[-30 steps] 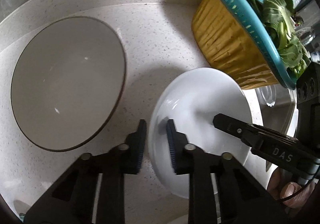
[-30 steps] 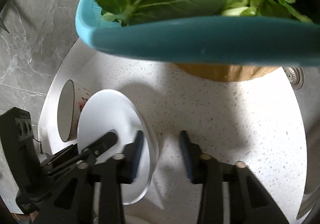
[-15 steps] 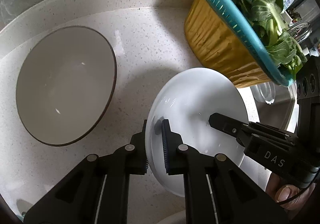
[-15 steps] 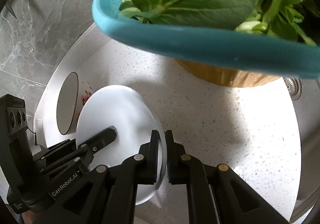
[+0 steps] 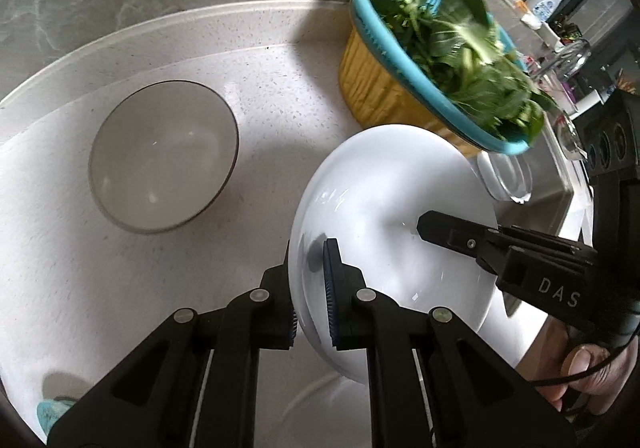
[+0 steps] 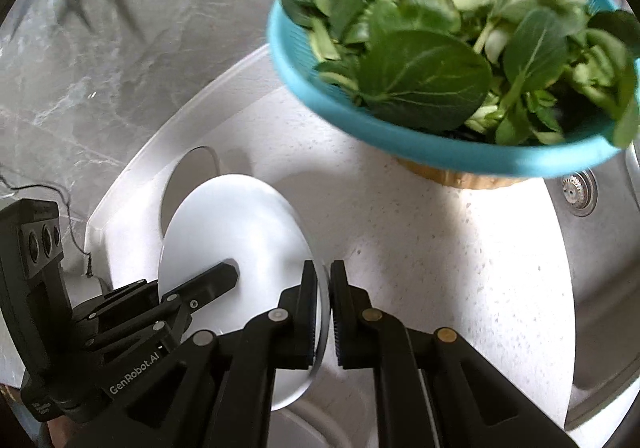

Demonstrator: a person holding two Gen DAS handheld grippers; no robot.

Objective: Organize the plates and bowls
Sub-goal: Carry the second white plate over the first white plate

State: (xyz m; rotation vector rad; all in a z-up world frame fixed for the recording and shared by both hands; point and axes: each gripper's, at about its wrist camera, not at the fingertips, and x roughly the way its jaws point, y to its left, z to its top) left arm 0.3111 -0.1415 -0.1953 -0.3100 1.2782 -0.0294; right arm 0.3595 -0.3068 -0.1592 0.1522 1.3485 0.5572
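Note:
A white plate [image 5: 384, 188] is held above the speckled counter [image 5: 280, 88] by both grippers. My left gripper [image 5: 310, 248] is shut on the plate's left rim. My right gripper [image 6: 323, 272] is shut on the opposite rim of the plate [image 6: 232, 224]; its finger also shows in the left wrist view [image 5: 448, 230]. A grey bowl with a dark rim [image 5: 164, 156] sits on the counter to the left, apart from the plate. It also shows behind the plate in the right wrist view [image 6: 188, 176].
A blue colander of leafy greens [image 5: 444, 60] on a yellow basin [image 5: 380, 92] stands close behind the plate, also in the right wrist view [image 6: 440, 60]. A steel sink with a drain [image 6: 580, 188] lies to the right. A grey marble wall [image 6: 100, 48] backs the counter.
Both grippers closed on the white plate's rims and lifted it up and back. The bowl and colander now look smaller and farther away.

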